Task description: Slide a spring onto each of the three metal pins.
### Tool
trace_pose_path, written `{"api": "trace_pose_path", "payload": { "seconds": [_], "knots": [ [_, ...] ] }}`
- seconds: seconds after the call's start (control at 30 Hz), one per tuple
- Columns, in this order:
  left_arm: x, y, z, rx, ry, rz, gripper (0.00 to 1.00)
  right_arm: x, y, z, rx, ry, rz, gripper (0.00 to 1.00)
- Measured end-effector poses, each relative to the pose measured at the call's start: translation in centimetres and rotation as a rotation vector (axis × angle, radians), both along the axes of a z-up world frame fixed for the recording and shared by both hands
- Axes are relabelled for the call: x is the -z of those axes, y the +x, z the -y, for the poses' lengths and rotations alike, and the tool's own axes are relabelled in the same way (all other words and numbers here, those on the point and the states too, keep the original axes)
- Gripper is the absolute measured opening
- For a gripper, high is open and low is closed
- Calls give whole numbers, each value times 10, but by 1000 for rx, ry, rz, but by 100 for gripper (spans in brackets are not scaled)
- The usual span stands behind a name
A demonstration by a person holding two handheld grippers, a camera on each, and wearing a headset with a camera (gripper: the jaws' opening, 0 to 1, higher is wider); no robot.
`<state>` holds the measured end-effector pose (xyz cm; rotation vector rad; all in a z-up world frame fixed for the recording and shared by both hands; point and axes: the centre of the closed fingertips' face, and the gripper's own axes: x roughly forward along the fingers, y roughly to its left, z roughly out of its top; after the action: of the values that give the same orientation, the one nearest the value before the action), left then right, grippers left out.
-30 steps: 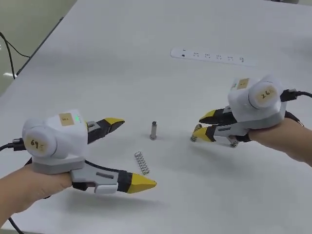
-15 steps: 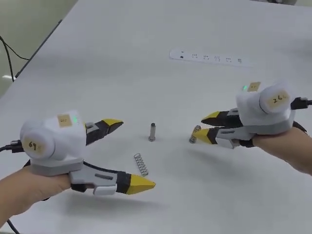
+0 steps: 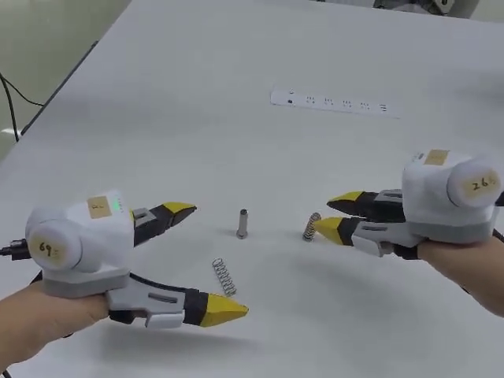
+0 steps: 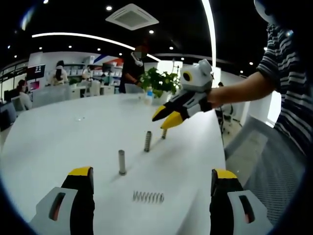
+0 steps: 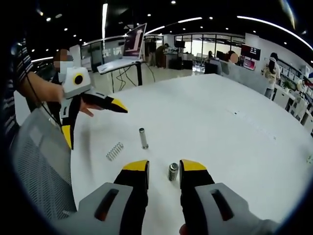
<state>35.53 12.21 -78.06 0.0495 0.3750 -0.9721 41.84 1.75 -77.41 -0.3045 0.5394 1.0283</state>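
A bare metal pin (image 3: 242, 224) stands upright at mid-table, with a loose spring (image 3: 224, 277) lying just in front of it. To its right a pin wearing a spring (image 3: 311, 227) stands just off the tips of my right gripper (image 3: 337, 215), whose jaws are open by a narrow gap and hold nothing. In the right gripper view that sprung pin (image 5: 173, 171) sits just ahead of the gap. My left gripper (image 3: 205, 261) is open wide, and the loose spring (image 4: 148, 197) lies between its jaws. Another sprung pin (image 4: 164, 133) shows by the right gripper's tips.
A white power strip (image 3: 335, 102) lies far back on the white table (image 3: 181, 118). The table's left edge runs diagonally, with a dark cable (image 3: 9, 94) beyond it. People and desks stand in the background of the gripper views.
My right gripper has drawn back to the right, leaving the sprung pin standing free off its tips. My left gripper has barely moved. The head camera has shifted a little.
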Motion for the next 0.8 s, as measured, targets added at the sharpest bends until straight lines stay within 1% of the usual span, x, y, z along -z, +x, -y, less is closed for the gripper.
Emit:
{"api": "trace_pose_path", "payload": {
  "seconds": [0.13,0.2,0.3,0.37,0.53,0.8],
  "knots": [
    [0,0,0,1,1,0,97,6,-6,2,17,15,-25,22],
    [-1,-1,1,2,-2,0,97,8,-8,3,21,12,-24,22],
    [-2,-2,1,5,-1,0,97,9,-10,4,27,24,-33,22],
    [-2,-2,1,8,1,0,97,9,-15,5,23,26,-38,22],
    [-5,-1,2,8,-1,5,97,13,-21,7,22,17,-51,22],
    [-5,-2,3,13,-2,7,97,17,-27,9,29,21,-65,21]
  ]
}}
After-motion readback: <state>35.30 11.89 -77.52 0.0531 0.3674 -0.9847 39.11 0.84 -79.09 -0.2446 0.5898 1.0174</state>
